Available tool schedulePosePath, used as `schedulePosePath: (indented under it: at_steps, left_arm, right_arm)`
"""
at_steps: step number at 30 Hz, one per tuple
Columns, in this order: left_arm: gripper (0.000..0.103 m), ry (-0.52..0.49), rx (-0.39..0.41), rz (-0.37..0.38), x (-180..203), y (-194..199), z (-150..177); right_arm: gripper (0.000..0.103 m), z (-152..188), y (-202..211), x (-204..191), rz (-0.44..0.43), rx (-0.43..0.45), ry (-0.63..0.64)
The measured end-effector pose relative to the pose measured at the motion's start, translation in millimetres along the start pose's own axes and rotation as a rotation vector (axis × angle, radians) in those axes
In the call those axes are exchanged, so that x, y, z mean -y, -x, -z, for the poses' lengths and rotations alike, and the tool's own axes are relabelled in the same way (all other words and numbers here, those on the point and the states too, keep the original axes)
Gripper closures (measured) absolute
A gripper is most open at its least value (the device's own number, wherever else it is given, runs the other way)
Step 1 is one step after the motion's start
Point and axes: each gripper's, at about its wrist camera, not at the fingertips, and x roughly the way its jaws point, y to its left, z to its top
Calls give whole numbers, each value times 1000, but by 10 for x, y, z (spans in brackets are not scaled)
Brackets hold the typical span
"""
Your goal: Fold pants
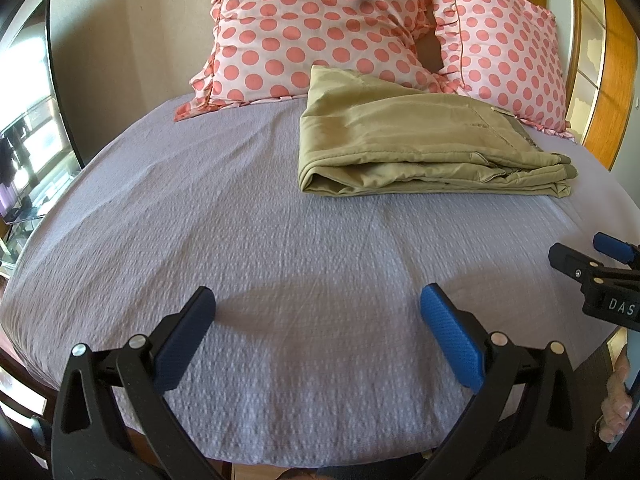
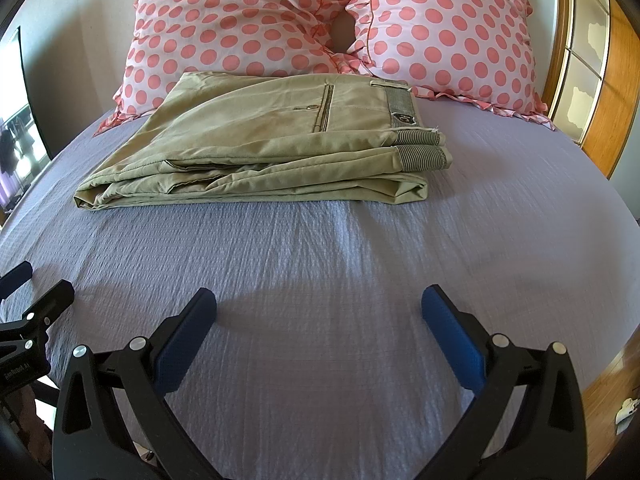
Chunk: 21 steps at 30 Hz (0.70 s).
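Nearest, the left gripper and right gripper hover over the foot edge of the bed, jaws spread wide, holding nothing. Bare lilac bedspread lies between them and the work. Farther up, toward the head edge, the khaki pants lie folded into a compact layered stack, waistband to the right, their far edge touching the polka-dot pillows. Judgement: folding appears complete; at most a minor squaring of edges remains.
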Motion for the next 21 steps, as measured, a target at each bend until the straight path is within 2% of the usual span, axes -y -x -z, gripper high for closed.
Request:
schedulePosePath:
  at_steps: [21]
  left_arm:
    - [2,0,16,5,-10,-4,3]
  right_arm:
    - [1,0,-4,4,-1,1,0]
